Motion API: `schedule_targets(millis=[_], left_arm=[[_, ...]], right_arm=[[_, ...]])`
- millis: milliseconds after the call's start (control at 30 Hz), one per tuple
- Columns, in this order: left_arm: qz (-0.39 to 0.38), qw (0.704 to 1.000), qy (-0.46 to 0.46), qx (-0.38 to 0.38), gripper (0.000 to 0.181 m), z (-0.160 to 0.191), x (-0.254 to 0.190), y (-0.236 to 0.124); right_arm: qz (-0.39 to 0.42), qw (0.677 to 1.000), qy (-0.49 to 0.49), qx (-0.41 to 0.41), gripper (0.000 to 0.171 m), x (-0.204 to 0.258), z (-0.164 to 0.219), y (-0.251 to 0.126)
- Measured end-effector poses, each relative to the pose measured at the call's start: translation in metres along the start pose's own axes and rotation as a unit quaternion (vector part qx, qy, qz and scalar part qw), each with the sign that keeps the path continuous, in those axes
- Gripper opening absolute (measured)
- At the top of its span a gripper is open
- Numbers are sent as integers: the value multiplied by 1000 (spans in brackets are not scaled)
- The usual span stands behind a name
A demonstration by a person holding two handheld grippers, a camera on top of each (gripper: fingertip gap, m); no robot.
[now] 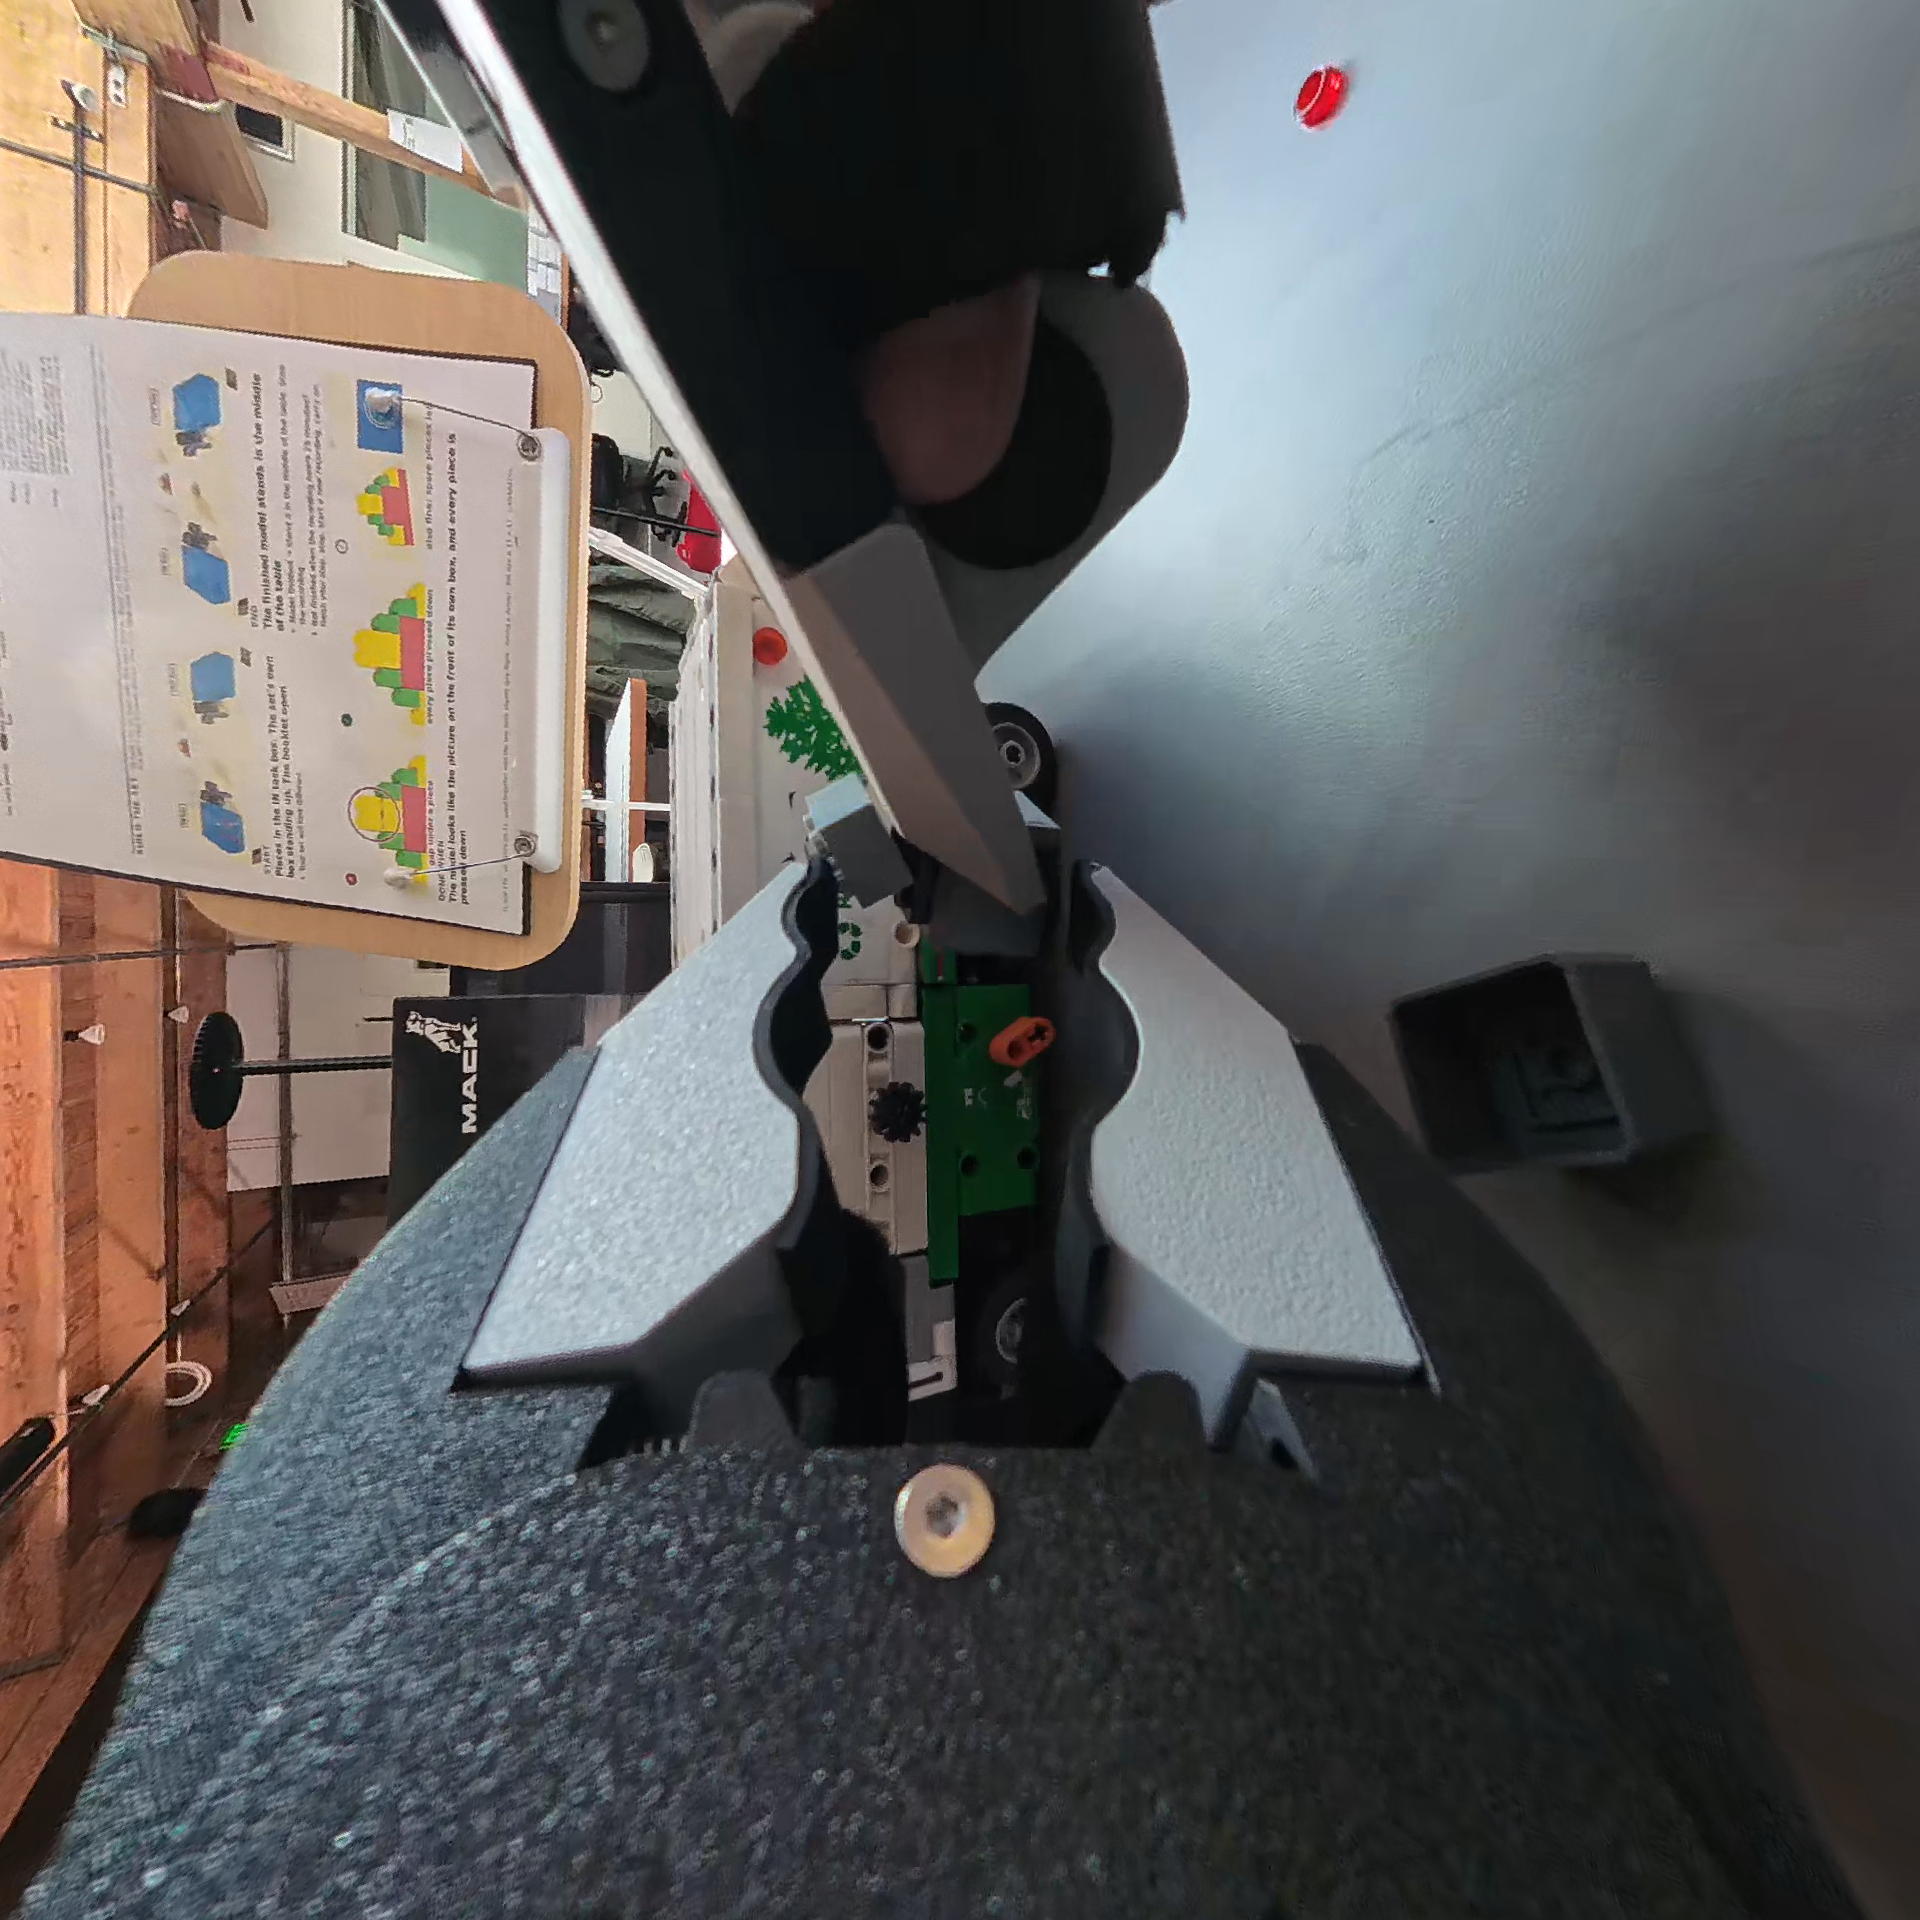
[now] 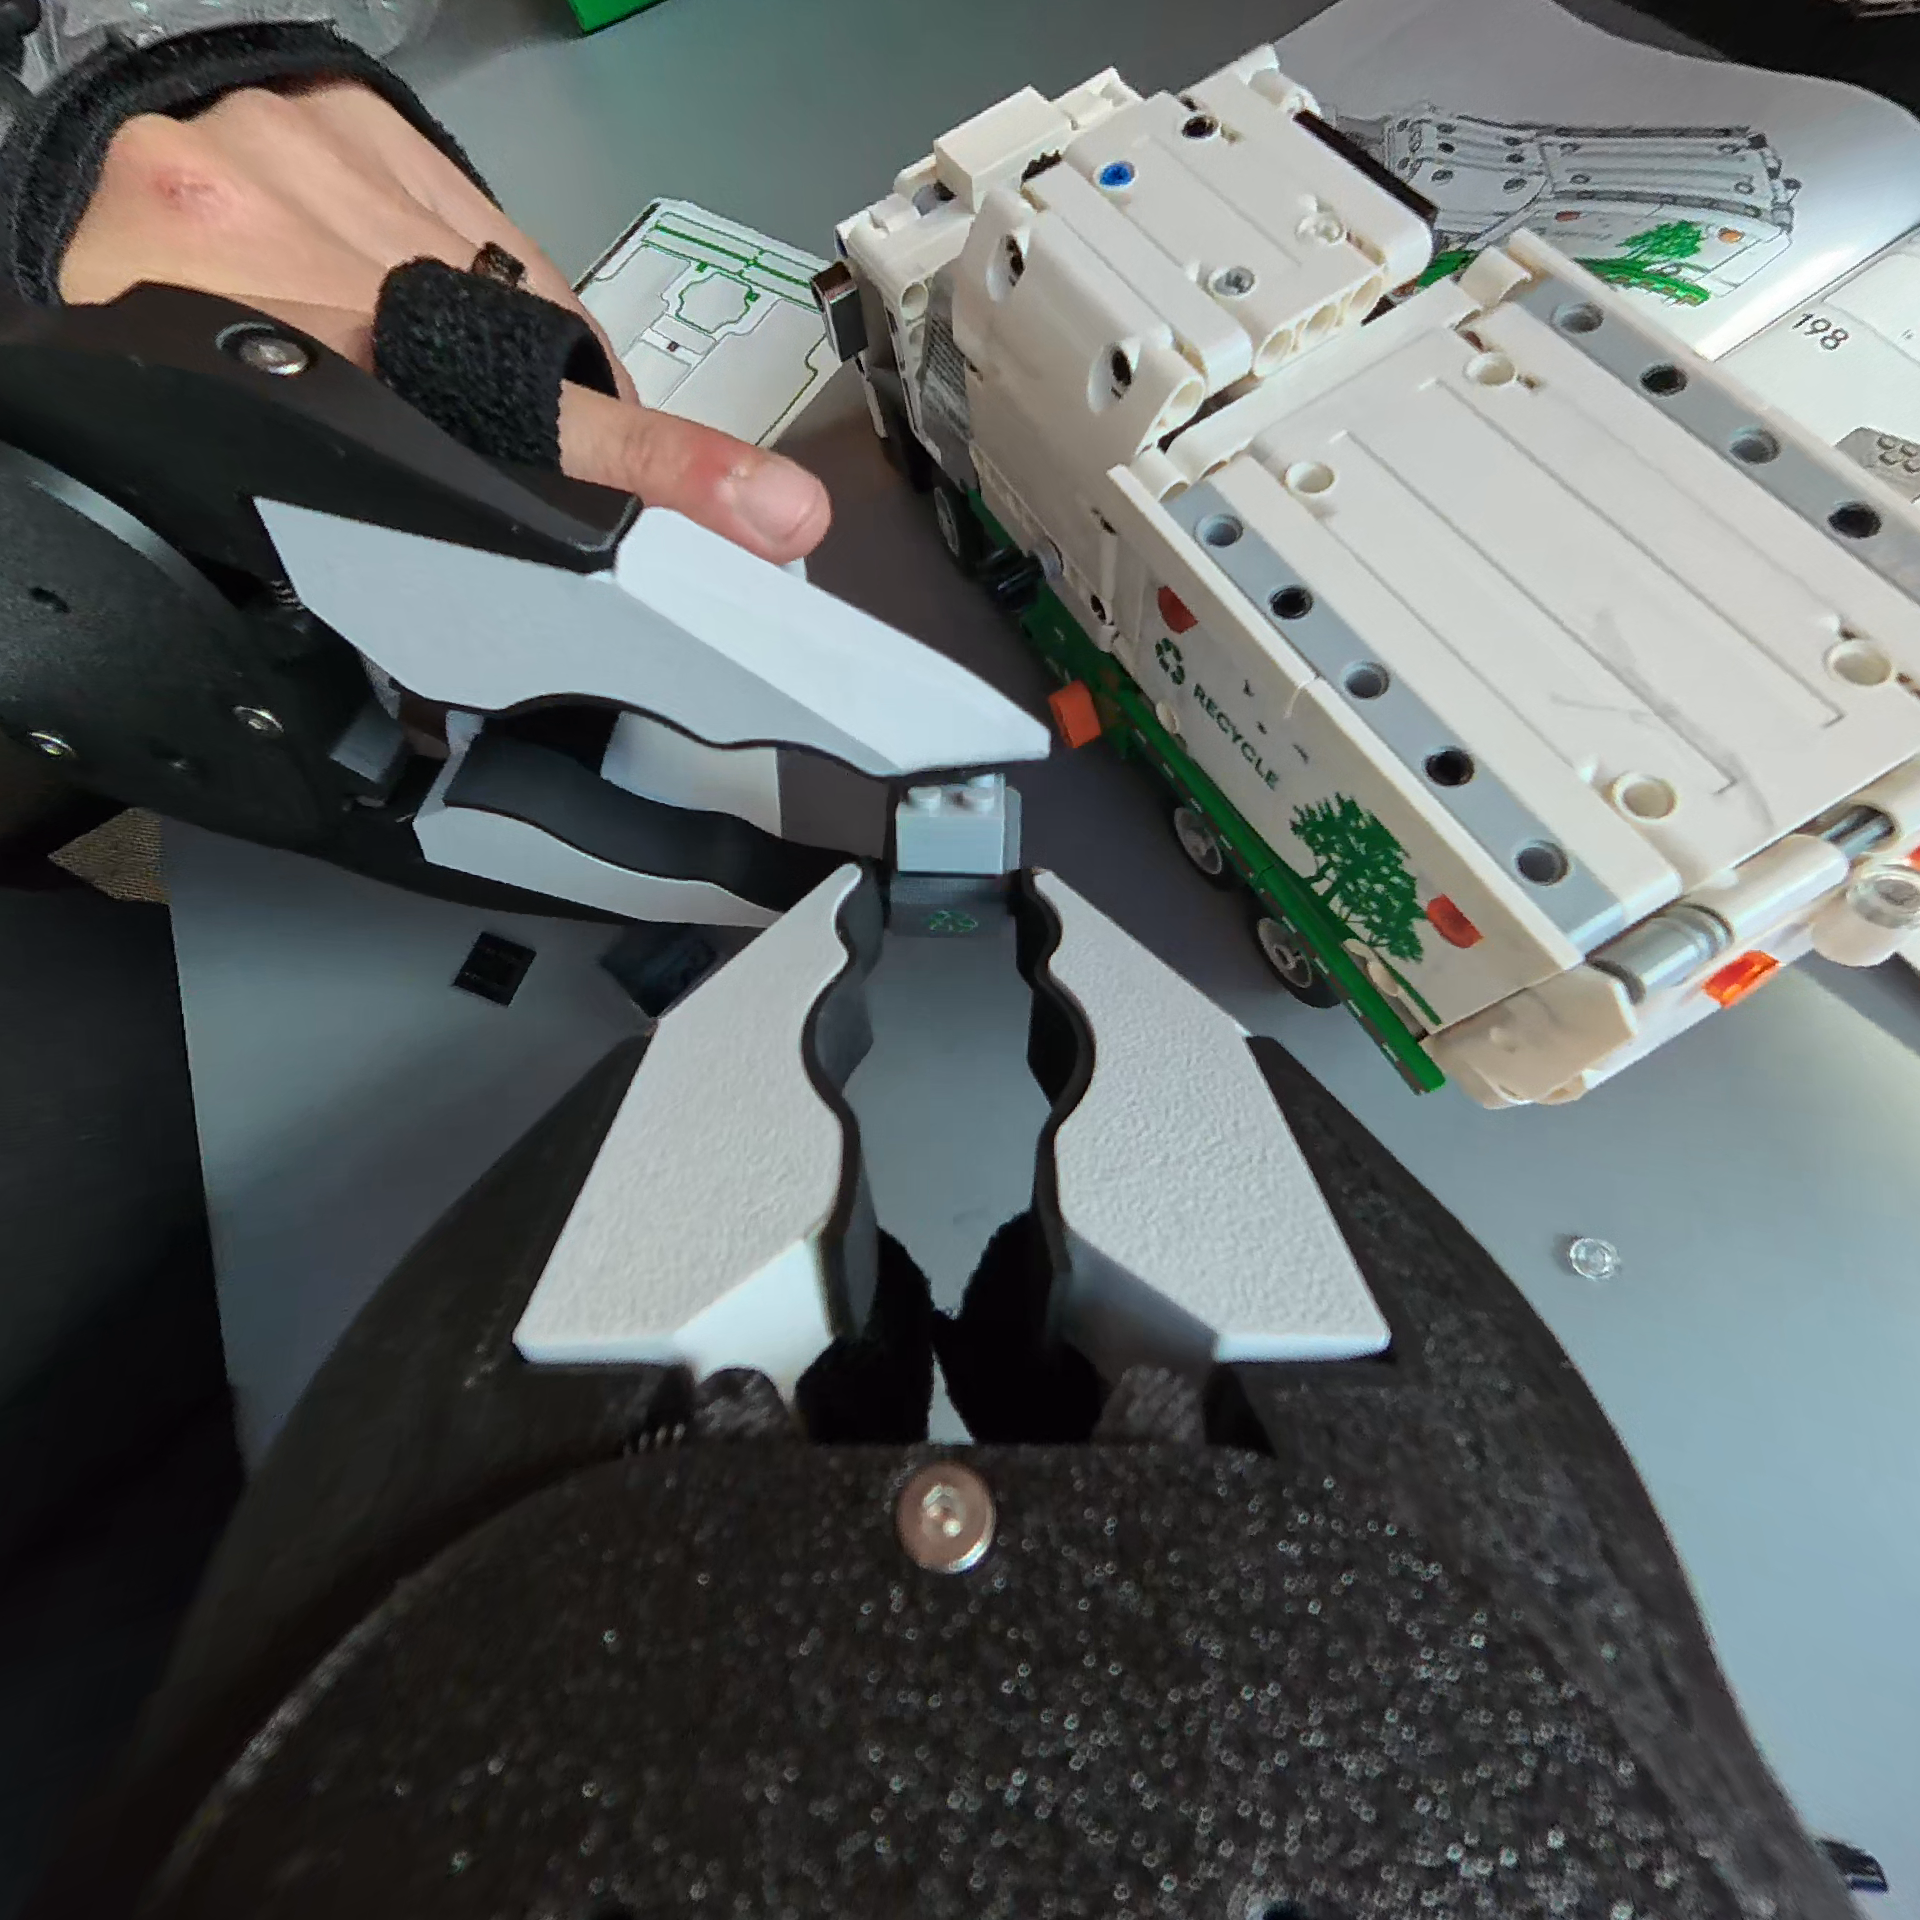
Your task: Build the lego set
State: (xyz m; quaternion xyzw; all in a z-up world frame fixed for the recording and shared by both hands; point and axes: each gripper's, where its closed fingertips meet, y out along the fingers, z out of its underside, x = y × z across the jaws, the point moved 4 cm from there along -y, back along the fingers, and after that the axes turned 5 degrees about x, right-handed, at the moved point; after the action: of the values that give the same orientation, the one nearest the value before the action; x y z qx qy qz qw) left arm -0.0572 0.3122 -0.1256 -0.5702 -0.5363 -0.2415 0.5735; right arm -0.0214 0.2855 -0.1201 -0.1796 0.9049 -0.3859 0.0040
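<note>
My right gripper [image 2: 945,883] is shut on a small dark grey piece [image 2: 945,914] with a green symbol, held above the table. A light grey brick [image 2: 956,831] sits on top of that piece. My left gripper [image 2: 945,816] comes in from the left and pinches the stack: its upper finger rests on the brick's studs, its lower finger is partly hidden. In the left wrist view the brick [image 1: 857,831] lies at my left gripper's [image 1: 951,888] tip. The white and green truck model [image 2: 1403,582] stands on the table to the right, also seen behind the jaws [image 1: 977,1091].
An open instruction booklet [image 2: 1818,312] lies behind the truck and a sticker sheet [image 2: 717,312] to its left. A clear round stud [image 2: 1593,1257] and a red round piece [image 1: 1320,96] lie on the grey table. A small grey box [image 1: 1548,1060] stands nearby. A clipboard with a sheet [image 1: 291,613] stands beyond. Left and right tips are no more than a few centimetres apart.
</note>
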Motion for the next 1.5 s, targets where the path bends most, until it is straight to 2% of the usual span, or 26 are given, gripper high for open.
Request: schedule_targets(millis=[433,600,667,700,767,833,967,1067,1133,1233,1300,1400,1500], left_arm=[[-14,1000,2,-1,54,-6,6,-14],[29,993,-118,-1,49,5,10,-24],[56,983,-177,-10,54,9,9,-28],[55,981,-185,-11,57,10,10,-30],[23,989,-145,-5,59,9,10,-32],[6,995,-102,-11,54,-1,5,-33],[-17,997,-67,-27,28,-14,2,-29],[-28,994,-97,-36,28,-14,8,-27],[-11,983,-168,-73,28,-14,16,-31],[30,946,-288,-148,28,-19,30,-41],[40,926,-325,-188,27,-23,38,-48],[55,904,-355,-233,28,-28,46,-56],[78,888,-369,-263,27,-34,50,-60]], right_arm=[[21,1000,-21,5,24,5,-2,-5],[30,999,-25,3,24,6,-3,-7],[14,1000,-22,-4,24,10,-6,-8],[0,1000,-10,-9,24,12,-8,-8],[-27,999,8,-18,24,17,-11,-10],[-36,999,15,-17,24,19,-12,-10],[-43,999,12,-9,24,25,-11,-11],[-38,999,6,-24,24,21,-12,-18],[-59,997,16,-52,31,17,-14,-29],[-141,984,49,-100,41,14,-16,-50],[-192,970,66,-133,39,11,-18,-62],[-288,931,119,-193,40,6,-21,-74],[-400,878,175,-195,41,10,-20,-72]])
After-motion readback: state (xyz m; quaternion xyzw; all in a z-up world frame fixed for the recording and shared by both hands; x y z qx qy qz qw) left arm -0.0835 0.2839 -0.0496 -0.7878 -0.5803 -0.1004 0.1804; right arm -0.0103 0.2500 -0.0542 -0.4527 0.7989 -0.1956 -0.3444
